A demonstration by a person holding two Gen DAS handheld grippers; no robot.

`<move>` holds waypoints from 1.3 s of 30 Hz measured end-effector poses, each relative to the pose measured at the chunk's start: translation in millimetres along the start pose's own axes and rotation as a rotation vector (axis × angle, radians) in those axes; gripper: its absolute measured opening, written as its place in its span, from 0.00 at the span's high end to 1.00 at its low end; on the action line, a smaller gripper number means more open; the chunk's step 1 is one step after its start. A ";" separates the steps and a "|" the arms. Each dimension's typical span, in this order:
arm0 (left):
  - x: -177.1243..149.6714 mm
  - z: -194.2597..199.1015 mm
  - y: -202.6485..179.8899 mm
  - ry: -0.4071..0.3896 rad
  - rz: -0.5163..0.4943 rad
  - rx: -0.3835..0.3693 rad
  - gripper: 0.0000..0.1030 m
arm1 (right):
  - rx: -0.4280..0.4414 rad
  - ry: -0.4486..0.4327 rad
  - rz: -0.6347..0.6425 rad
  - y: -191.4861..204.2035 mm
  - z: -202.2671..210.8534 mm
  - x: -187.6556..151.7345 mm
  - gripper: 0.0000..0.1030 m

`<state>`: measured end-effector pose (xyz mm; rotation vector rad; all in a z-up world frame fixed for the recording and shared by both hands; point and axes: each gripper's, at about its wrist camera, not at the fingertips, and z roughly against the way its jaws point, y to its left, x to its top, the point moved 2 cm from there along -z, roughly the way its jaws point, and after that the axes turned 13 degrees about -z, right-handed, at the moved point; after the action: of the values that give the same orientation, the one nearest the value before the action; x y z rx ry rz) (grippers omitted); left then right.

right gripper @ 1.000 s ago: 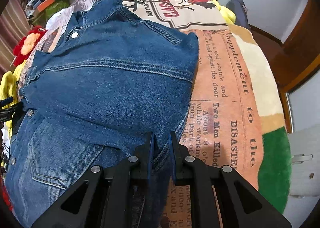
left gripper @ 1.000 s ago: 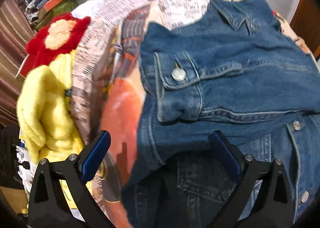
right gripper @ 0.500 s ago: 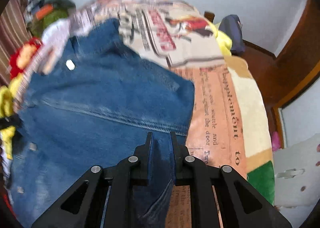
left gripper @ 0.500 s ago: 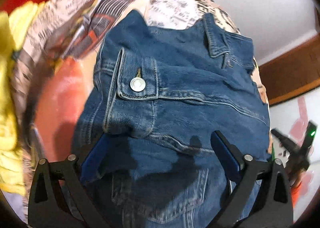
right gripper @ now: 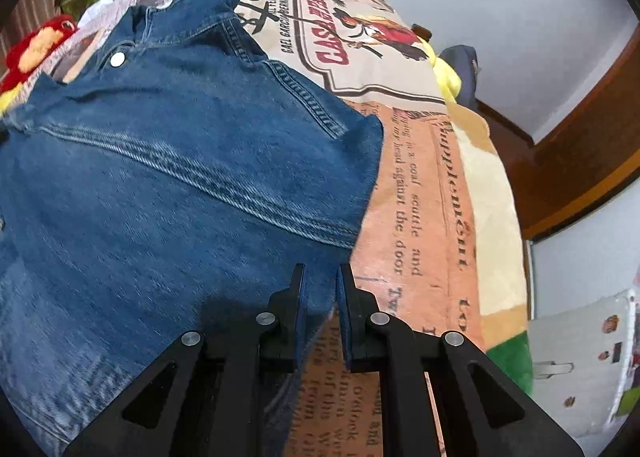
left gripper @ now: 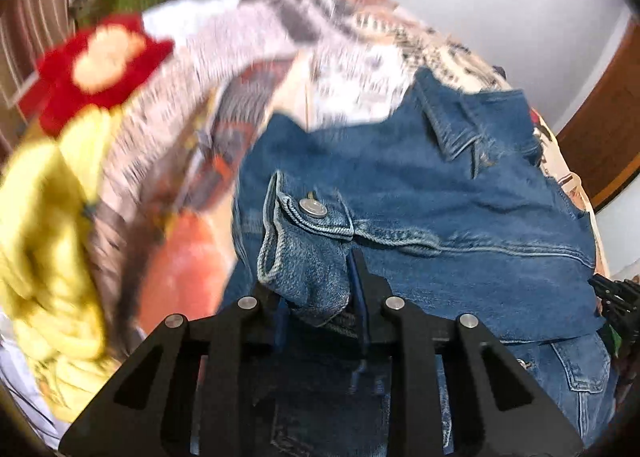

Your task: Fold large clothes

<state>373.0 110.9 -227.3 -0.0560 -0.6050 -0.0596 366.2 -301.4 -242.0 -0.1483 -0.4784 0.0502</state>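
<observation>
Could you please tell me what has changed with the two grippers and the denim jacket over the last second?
The left gripper, wide open a second ago, has shut on the cuff of the denim jacket. The right gripper stays shut on the jacket's right edge, and that edge has shifted only slightly. The jacket still lies on the printed blanket, with the red and yellow plush toy beside it.

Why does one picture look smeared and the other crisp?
Left wrist view: motion blur smears the yellow plush and printed blanket; the denim jacket stays fairly sharp. Right wrist view: crisp, blanket lettering readable, fisheye bending the edges.
</observation>
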 end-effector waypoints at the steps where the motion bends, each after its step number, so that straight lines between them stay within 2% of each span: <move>1: 2.0 5.8 0.8 -0.015 -0.007 0.004 0.73 | -0.007 -0.003 0.006 0.0 0.4 -1.1 0.90; 6: -0.4 25.8 6.0 -0.059 -0.031 0.003 0.73 | 0.010 -0.008 -0.022 -4.7 2.7 -6.2 0.90; 9: -7.9 8.5 4.8 -0.017 -0.036 0.016 0.73 | 0.015 -0.016 -0.032 -6.5 3.0 -8.2 0.90; 10: -13.8 -1.4 6.1 0.008 -0.035 0.022 0.73 | 0.011 -0.020 -0.030 -6.7 3.6 -8.6 0.87; 12: -26.3 -11.7 9.8 0.043 -0.020 0.018 0.72 | -0.029 -0.036 -0.023 -7.7 5.4 -10.5 0.66; 13: -32.0 -18.7 11.8 0.061 -0.004 0.011 0.72 | -0.077 -0.053 -0.018 -9.5 6.8 -11.8 0.37; 14: -37.3 -25.7 13.1 0.079 0.010 -0.001 0.71 | -0.138 -0.076 -0.016 -13.2 8.5 -12.9 0.22; 15: -40.4 -30.0 13.0 0.087 0.013 -0.004 0.70 | -0.143 -0.080 -0.026 -18.7 9.1 -13.8 0.22; 19: -43.0 -31.4 6.9 0.091 -0.051 0.033 0.64 | -0.027 -0.007 -0.131 -41.7 6.7 -13.6 0.22; 21: -41.8 -26.7 4.2 0.101 -0.101 0.068 0.53 | -0.010 0.010 -0.159 -46.8 8.7 -12.1 0.22; 22: -42.0 -24.3 4.6 0.108 -0.119 0.104 0.39 | -0.009 0.009 -0.163 -47.2 11.1 -11.2 0.22; 23: -41.8 -19.9 5.6 0.107 -0.142 0.135 0.30 | -0.003 0.006 -0.163 -46.5 13.0 -10.0 0.22; 26: -40.9 -4.1 12.1 0.099 -0.187 0.128 0.26 | 0.049 -0.002 -0.162 -43.0 21.3 -3.3 0.22; 28: -34.3 4.6 18.9 0.094 -0.206 0.152 0.24 | 0.097 -0.010 -0.169 -40.1 27.8 6.8 0.22; 30: -24.0 8.9 26.2 0.078 -0.215 0.162 0.17 | 0.129 -0.019 -0.179 -38.2 32.5 15.2 0.21; 32: -11.1 8.4 36.2 0.068 -0.201 0.162 0.15 | 0.167 -0.029 -0.200 -37.7 35.3 27.7 0.21; 35: 11.8 -0.8 50.9 0.065 -0.163 0.127 0.15 | 0.229 -0.030 -0.253 -39.3 36.1 47.1 0.21; 39: 31.7 -22.5 65.9 0.086 -0.109 0.071 0.15 | 0.268 -0.001 -0.287 -41.0 24.3 64.8 0.21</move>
<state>416.5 173.8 -230.0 0.0483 -0.5233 -0.1451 412.9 -333.4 -184.8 0.1842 -0.4860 -0.1662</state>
